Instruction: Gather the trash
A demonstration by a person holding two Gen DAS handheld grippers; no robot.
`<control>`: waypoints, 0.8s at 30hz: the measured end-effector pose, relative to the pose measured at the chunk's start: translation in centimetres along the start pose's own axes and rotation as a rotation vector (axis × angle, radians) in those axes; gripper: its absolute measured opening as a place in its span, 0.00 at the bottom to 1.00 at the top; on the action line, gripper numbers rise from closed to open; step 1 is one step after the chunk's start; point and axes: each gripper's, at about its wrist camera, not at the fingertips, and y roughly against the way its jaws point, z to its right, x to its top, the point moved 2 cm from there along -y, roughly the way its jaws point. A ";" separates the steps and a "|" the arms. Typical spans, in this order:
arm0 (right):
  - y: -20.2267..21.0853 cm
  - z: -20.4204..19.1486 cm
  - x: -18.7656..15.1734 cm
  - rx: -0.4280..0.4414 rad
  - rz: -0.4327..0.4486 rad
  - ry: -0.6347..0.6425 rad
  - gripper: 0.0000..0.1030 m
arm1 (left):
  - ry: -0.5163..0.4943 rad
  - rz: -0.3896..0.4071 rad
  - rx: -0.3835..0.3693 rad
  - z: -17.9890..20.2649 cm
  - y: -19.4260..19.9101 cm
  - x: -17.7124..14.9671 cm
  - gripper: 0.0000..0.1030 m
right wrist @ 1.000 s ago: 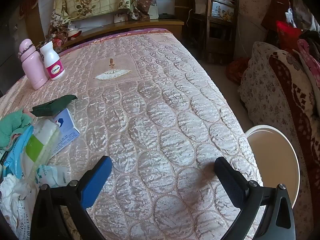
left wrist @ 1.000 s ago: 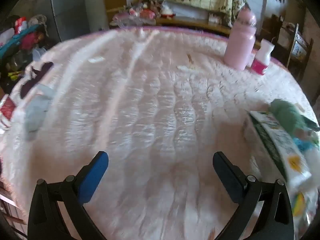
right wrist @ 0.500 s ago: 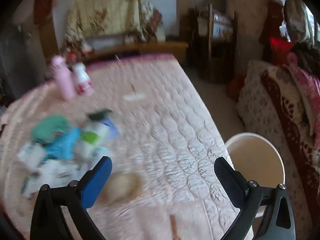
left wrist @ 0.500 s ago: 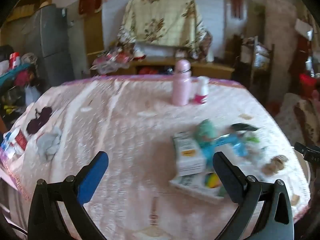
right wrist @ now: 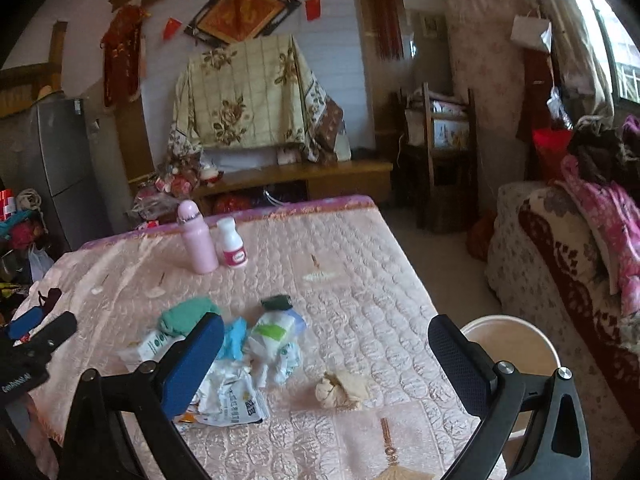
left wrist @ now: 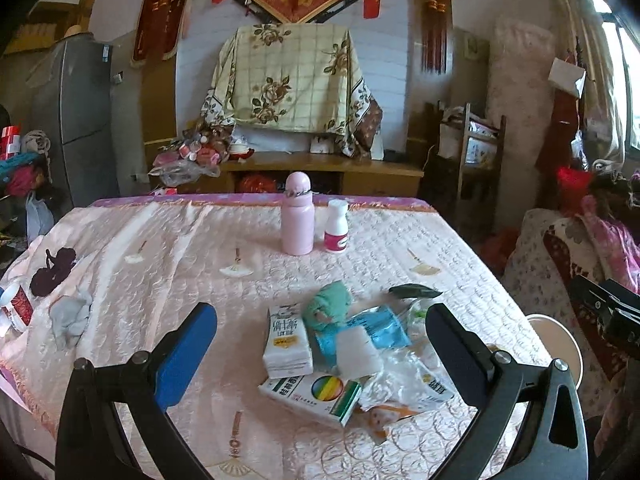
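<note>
Right gripper spread wide above trash pile

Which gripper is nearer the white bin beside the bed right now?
Right. The right gripper hangs just beside the bin; the left gripper hovers over the trash pile, further from it.

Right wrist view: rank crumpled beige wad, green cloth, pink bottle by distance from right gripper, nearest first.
From the right gripper:
1. Crumpled beige wad, near table edge, centre.
2. Green cloth, left, mid-table.
3. Pink bottle, upright at far left edge.
</note>
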 end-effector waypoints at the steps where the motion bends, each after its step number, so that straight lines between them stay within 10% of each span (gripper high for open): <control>1: 0.3 -0.1 0.1 0.002 0.008 0.003 1.00 | -0.001 0.004 0.000 0.1 0.1 0.1 1.00; 24: 2.1 -2.9 0.6 -0.015 0.079 0.034 1.00 | 0.016 0.048 0.042 -0.9 1.1 0.4 1.00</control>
